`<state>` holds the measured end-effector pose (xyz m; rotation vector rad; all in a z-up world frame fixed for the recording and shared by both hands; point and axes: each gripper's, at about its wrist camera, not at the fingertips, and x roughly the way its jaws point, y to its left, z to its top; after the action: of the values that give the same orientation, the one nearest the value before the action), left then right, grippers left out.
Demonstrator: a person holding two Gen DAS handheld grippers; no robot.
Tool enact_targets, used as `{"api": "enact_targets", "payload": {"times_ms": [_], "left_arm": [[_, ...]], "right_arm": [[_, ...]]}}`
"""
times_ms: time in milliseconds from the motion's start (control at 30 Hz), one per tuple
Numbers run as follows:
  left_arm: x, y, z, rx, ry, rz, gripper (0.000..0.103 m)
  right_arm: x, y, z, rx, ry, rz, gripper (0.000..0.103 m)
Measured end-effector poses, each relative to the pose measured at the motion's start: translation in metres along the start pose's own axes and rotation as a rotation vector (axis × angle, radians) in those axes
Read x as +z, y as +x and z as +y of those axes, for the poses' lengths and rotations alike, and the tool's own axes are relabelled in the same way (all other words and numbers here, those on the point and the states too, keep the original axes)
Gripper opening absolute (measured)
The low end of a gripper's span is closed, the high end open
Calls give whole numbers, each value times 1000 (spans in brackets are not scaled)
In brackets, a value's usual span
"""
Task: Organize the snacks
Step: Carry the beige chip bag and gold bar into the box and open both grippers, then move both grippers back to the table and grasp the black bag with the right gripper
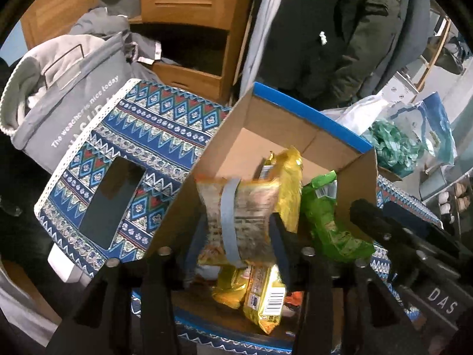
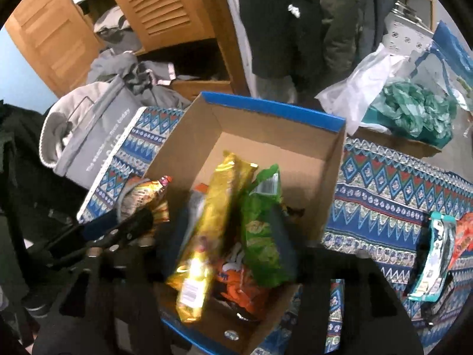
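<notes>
A cardboard box with blue rims [image 1: 307, 109] [image 2: 275, 112] stands on a patterned blue cloth. My left gripper [image 1: 239, 230] is shut on a pale orange snack packet with a grey band [image 1: 239, 207], held over the box's near left side; the packet also shows in the right wrist view [image 2: 145, 198]. My right gripper [image 2: 233, 236] holds a yellow packet [image 2: 212, 222] and a green packet [image 2: 263, 224] between its fingers inside the box. An orange packet [image 2: 236, 284] lies on the box floor. More yellow packets [image 1: 260, 293] lie below the left gripper.
A teal packet [image 2: 434, 263] and an orange-red packet [image 2: 464, 236] lie on the cloth [image 2: 393, 195] at the right. A grey fabric basket [image 1: 68, 100] stands left. A dark phone [image 1: 112, 204] lies on the cloth. Plastic bags [image 2: 408, 109] sit behind.
</notes>
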<state>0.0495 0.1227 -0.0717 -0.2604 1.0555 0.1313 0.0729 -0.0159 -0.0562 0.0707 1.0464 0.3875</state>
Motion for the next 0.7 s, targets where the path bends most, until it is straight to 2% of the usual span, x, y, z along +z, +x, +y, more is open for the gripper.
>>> {"api": "enact_targets", "payload": {"times_ms": [67, 133, 333, 700], "left_arm": [[1, -4, 1, 17, -4, -21, 66], [2, -7, 2, 32, -5, -38, 71], [4, -15, -1, 28, 1, -55, 71], [1, -19, -26, -7, 42, -50, 71]], "right_arm": [[0, -1, -2, -17, 7, -9, 67], [1, -2, -5, -29, 14, -8, 70], [1, -7, -9, -67, 24, -24, 77], [-3, -27, -22, -106, 24, -55, 80]]}}
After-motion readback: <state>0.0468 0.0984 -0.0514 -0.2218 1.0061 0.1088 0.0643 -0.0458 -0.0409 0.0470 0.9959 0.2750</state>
